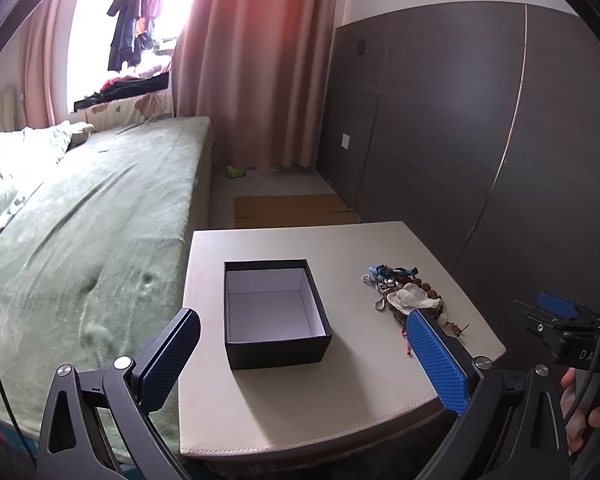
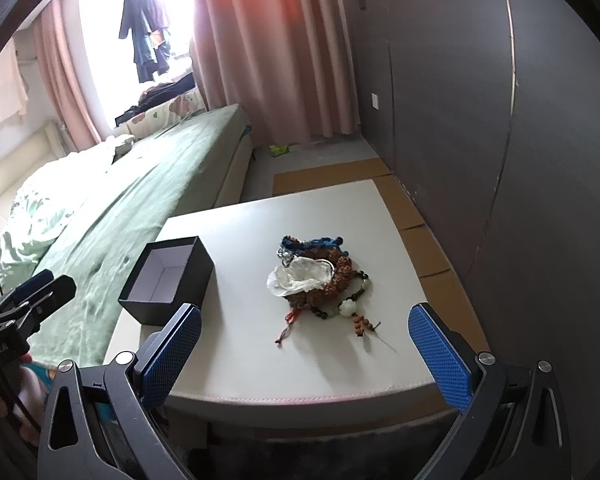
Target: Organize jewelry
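Note:
An open black box (image 1: 275, 316) with a white, empty inside stands on the white table (image 1: 300, 400). It also shows in the right wrist view (image 2: 168, 280). A pile of jewelry (image 1: 408, 296), with brown beads, blue cords and a white translucent piece, lies to the box's right; it also shows in the right wrist view (image 2: 320, 280). My left gripper (image 1: 304, 356) is open and empty, hovering near the table's front edge before the box. My right gripper (image 2: 306, 356) is open and empty, before the pile. The right gripper (image 1: 560, 320) also shows at the left view's right edge.
A bed (image 1: 80, 240) with a green cover lies left of the table. A dark wardrobe (image 1: 480, 140) stands on the right. Cardboard (image 1: 292, 210) lies on the floor beyond the table. Pink curtains (image 1: 252, 60) hang at the back.

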`<state>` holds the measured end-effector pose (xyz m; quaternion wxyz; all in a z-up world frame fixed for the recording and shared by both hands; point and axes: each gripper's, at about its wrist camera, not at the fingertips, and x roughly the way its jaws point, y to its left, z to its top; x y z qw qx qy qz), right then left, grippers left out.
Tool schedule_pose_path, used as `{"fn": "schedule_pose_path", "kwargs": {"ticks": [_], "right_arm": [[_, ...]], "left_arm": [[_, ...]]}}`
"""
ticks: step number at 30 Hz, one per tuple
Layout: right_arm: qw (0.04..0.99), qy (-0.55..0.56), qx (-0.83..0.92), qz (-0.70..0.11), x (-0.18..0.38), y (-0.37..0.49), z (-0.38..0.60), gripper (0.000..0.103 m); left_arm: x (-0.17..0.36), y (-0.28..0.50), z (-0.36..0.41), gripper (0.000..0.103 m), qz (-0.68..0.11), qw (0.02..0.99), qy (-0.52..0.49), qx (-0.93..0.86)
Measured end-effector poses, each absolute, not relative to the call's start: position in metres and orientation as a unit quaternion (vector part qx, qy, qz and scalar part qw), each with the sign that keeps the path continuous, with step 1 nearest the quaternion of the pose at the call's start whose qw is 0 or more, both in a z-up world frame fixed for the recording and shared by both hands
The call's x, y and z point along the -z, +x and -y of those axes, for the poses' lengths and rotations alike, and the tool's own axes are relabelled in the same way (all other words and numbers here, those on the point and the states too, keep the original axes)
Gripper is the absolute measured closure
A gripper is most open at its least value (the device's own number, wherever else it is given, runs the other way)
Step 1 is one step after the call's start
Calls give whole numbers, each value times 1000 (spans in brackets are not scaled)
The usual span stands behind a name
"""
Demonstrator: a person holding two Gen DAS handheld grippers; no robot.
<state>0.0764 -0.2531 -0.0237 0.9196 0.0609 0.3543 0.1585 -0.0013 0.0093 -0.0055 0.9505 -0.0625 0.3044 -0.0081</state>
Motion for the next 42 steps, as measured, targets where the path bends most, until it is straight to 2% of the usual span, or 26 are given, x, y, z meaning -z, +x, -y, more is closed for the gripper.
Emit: {"fn": "schedule_pose_path", "kwargs": {"ticks": [16, 24, 28, 32, 35, 38, 42], "right_arm": [[906, 150, -85, -387, 34, 110, 306, 0], [880, 225, -73, -413, 52, 132, 326, 0], [860, 263, -80, -429, 62, 143, 328, 0], [848, 291, -87, -435, 69, 151, 330, 0], [840, 301, -82, -443, 78, 160, 331, 0], [829, 309, -80, -458, 87, 168, 332, 0], [828, 317, -86, -455, 86, 172, 336, 0]], "left_arm": [[7, 34, 5, 3, -316, 943, -103, 27], [19, 66, 32, 18, -344, 929, -121, 58], [27, 81, 54, 20, -354, 927, -105, 68], [39, 98, 73, 27, -371, 921, -93, 77], [50, 110, 85, 27, -379, 919, -77, 79], [62, 124, 94, 33, -403, 908, -76, 84], [73, 134, 104, 33, -413, 903, -79, 88]]}}
